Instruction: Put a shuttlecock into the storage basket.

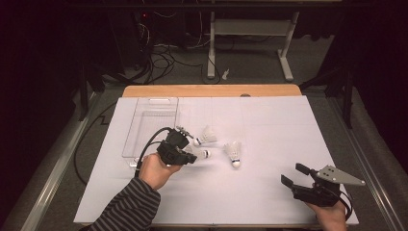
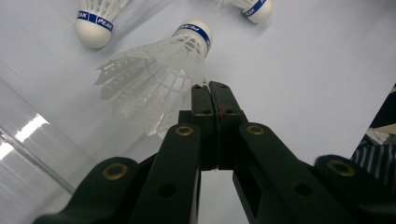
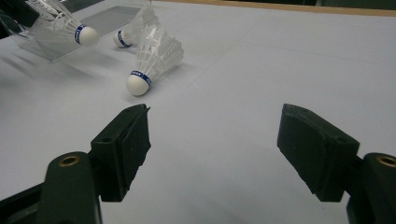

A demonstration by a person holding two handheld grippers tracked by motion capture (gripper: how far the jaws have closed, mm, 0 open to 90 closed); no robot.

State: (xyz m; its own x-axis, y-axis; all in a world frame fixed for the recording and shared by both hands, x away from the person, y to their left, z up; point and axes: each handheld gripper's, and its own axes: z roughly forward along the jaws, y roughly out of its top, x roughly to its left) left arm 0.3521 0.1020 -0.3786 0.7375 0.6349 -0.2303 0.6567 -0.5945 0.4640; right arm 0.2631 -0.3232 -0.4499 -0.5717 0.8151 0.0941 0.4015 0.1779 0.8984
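From the high view, I am holding my left gripper (image 1: pixel 192 155) low over the white table cover (image 1: pixel 269 120), just right of the clear plastic tray (image 1: pixel 144 126), with its jaws pressed together on the feathered skirt of a shuttlecock (image 1: pixel 201 153). Two more shuttlecocks are lying close by: one (image 1: pixel 207 136) just beyond my gripper and another (image 1: pixel 234 154) to its right, cork end toward me. My right gripper (image 1: pixel 294 174) is resting near the cover's near right corner, well apart from all three, its jaws standing wide with nothing between them.

In the left gripper view, my two black jaws are meeting flat against each other, pinching the edge of the held shuttlecock's (image 2: pixel 154 74) white feathers; its cork, ringed with a blue band, is pointing away from the camera. The second shuttlecock's (image 2: pixel 95 23) cork is showing at upper left and the third's (image 2: pixel 254 7) at the top edge. The tray's (image 2: pixel 28 154) clear wall is gleaming at lower left.

In the right gripper view, my jaws are gaping over bare white cover (image 3: pixel 280 70), gripping nothing. The nearest shuttlecock (image 3: pixel 154 58) is lying ahead, cork toward the camera. Farther off at upper left, the held one (image 3: pixel 65 25) is hanging tilted beside the tray (image 3: pixel 100 16), and the third (image 3: pixel 135 25) is lying just behind
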